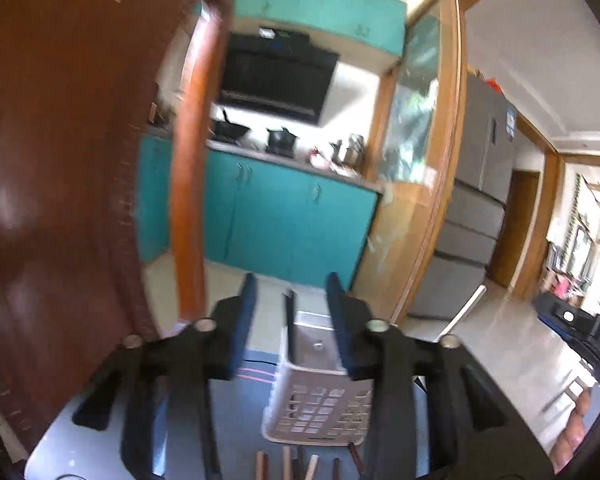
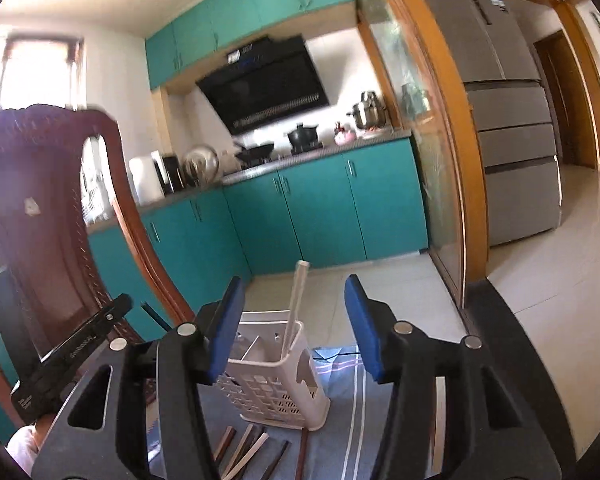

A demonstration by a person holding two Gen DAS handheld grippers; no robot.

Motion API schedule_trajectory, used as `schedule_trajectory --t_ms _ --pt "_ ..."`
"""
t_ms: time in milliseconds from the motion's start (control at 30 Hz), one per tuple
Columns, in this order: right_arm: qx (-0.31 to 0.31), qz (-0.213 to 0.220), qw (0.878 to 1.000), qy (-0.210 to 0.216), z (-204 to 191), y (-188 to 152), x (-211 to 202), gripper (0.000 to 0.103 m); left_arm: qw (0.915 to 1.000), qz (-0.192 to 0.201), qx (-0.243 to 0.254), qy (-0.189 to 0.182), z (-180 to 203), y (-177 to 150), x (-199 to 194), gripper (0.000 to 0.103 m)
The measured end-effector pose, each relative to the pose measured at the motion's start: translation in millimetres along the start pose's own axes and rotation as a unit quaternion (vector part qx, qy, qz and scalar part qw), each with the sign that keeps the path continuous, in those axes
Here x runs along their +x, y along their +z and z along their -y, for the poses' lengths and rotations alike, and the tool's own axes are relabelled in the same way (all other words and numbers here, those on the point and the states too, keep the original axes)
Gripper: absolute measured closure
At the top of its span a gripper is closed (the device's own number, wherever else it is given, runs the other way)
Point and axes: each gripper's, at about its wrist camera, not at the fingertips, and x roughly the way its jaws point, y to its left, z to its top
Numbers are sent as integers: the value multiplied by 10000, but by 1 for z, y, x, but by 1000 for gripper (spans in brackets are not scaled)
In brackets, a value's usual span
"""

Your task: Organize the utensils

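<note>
Teal kitchen cabinets (image 2: 324, 208) back a cloth-covered table where the slotted utensil holder (image 2: 278, 384) stands just beyond loose chopsticks (image 2: 246, 450), ready for loading, left gripper (image 1: 292, 320) and right gripper (image 2: 296, 324) both spread apart, empty.

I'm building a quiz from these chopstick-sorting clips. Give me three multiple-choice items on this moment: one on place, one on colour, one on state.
1. Where do the loose chopsticks lie?
A. on the cloth before the holder
B. on the kitchen counter
C. on the floor

2. What colour is the utensil holder?
A. teal
B. white
C. black

3. How is the right gripper?
A. shut on a chopstick
B. open, empty
C. shut, empty

Answers: 1 A, they lie at its base in the right wrist view. 2 B, its perforated walls are white. 3 B, its blue pads stand apart, nothing between.
</note>
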Motion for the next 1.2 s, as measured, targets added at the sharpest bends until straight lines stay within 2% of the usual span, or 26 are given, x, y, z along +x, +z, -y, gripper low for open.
schedule_trajectory --t_ms 33,100,167,233,300,333,400,433,533,633,767,867,933,967,1000,1100,1200 --pt "120 23 9999 18 7 -5 -7 50 10000 -21 -22 51 -3 -3 -5 61" --pt "292 -254 9992 27 17 -17 -8 50 9992 -326 -110 208 -14 -16 -10 59" --pt "136 -915 9955 -218 17 -29 11 50 9953 -909 -189 288 -24 -34 -6 58" --pt "-109 -1663 9850 -452 13 -47 37 50 9836 -1747 -377 245 -32 -57 10 58" --pt "-461 -2655 9614 -558 7 -76 72 51 9684 -2438 -430 304 -35 -81 22 58" --pt "-505 -2977 9515 -591 5 -90 86 51 9616 -2693 -389 367 -35 -96 26 58" --pt "-453 -3429 9360 -658 5 -113 103 51 9526 -2984 -230 541 -33 -118 30 58" --pt "-406 -3722 9248 -669 4 -127 113 51 9445 -3220 -84 641 -29 -131 34 58" --pt "-322 -4160 9057 -748 4 -150 128 51 9298 -3628 135 604 -22 -155 38 57" --pt "-296 -4337 8967 -839 1 -161 134 50 9254 -3743 349 487 -14 -161 38 57" --pt "-400 -4333 8956 -924 -5 -160 139 50 9291 -3652 384 434 -13 -158 31 50" --pt "-545 -4312 8953 -973 -9 -163 139 51 9298 -3641 342 417 -15 -156 27 49" --pt "-617 -4281 8958 -1025 -11 -164 138 68 9287 -3667 358 418 -12 -155 29 49" --pt "-602 -4295 8955 -1001 -13 -165 136 84 9283 -3677 362 413 -10 -150 36 49" --pt "-527 -4329 8949 -948 -13 -165 135 95 9282 -3680 365 412 -9 -147 42 49" --pt "-179 -4469 8891 -971 -8 -164 130 96 9281 -3680 380 410 -7 -147 42 48" --pt "515 -4616 8810 -902 5 -163 117 97 9282 -3677 394 419 -7 -147 43 47"
